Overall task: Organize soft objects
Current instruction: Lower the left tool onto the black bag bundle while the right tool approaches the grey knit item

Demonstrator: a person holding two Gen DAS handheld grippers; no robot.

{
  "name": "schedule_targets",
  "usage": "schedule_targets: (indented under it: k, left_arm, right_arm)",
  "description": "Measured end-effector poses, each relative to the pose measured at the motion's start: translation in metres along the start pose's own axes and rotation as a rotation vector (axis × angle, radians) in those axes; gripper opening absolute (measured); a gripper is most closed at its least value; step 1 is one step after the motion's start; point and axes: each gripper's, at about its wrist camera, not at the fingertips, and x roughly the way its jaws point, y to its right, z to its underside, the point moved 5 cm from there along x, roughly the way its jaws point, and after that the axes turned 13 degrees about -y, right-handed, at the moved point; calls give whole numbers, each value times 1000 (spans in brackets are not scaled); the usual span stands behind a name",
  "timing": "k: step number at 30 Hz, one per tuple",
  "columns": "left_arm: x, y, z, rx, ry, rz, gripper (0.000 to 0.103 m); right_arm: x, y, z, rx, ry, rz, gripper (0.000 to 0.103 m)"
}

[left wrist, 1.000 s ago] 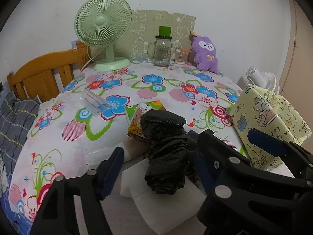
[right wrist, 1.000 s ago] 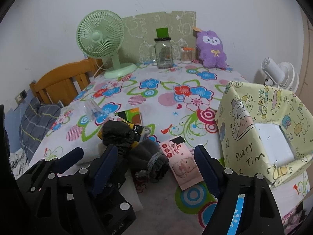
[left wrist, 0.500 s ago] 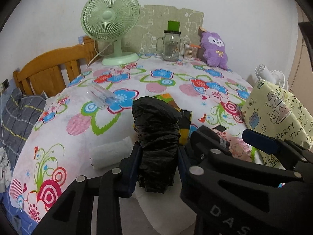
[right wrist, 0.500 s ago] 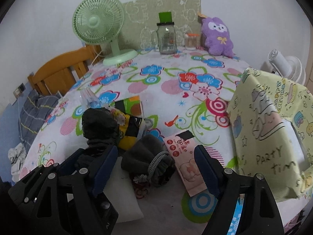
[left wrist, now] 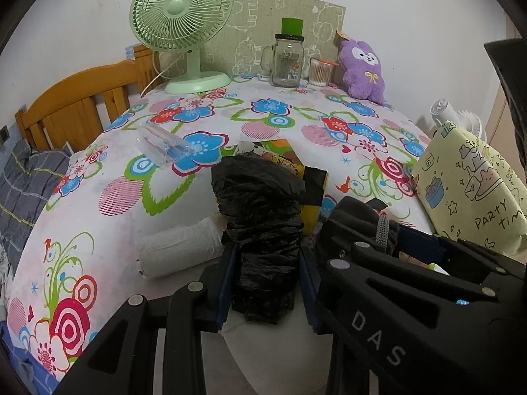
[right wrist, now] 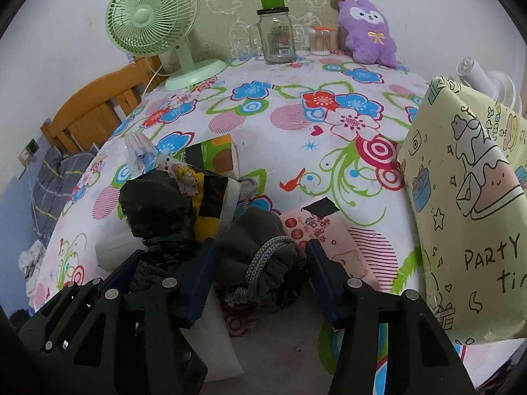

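Left gripper (left wrist: 266,276): its jaws have just been closing and now both blue pads press the sides of the black plastic bundle (left wrist: 262,227), which stands upright between them
Black plastic bundle: crinkled, wider at its top, which rises ahead of the fingertips; its lower end sits on a white pad (left wrist: 280,355) under the gripper
Right gripper (right wrist: 260,273): its jaws have just been closing, and the blue pads now sit against both sides of the grey drawstring pouch (right wrist: 263,256)
Grey drawstring pouch: lies between the right fingers, its braided cord (right wrist: 260,263) looped over the near end; it is just right of the black bundle
Left of the left gripper: a white roll (left wrist: 178,250) lying on the flowered tablecloth (left wrist: 131,197)
Ahead of both grippers: a yellow cartoon packet (right wrist: 204,197) behind the bundle, then a clear plastic piece (left wrist: 163,144)
Right of the right gripper: a pink packet (right wrist: 332,240) just beside the pouch, and farther right a yellow party-print box (right wrist: 467,204)
Far edge of the table: a green fan (left wrist: 181,23), a glass jar (left wrist: 286,62) and a purple plush toy (left wrist: 362,72)
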Motion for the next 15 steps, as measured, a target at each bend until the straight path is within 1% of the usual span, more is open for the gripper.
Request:
schedule_targets:
  k: [6,10,15]
  left_arm:
    - [-6,2,-1,5,9,-15,36]
    - [-14,4,-3,2,25,-13,35]
    - [-27,7,-6,-6,43,-2,35]
  right_arm:
    - [-6,2,-1,6,10,2,48]
    - [-15,3,-3,3,27,1,43]
    - [-31,3,-4,-4,59,-4,42]
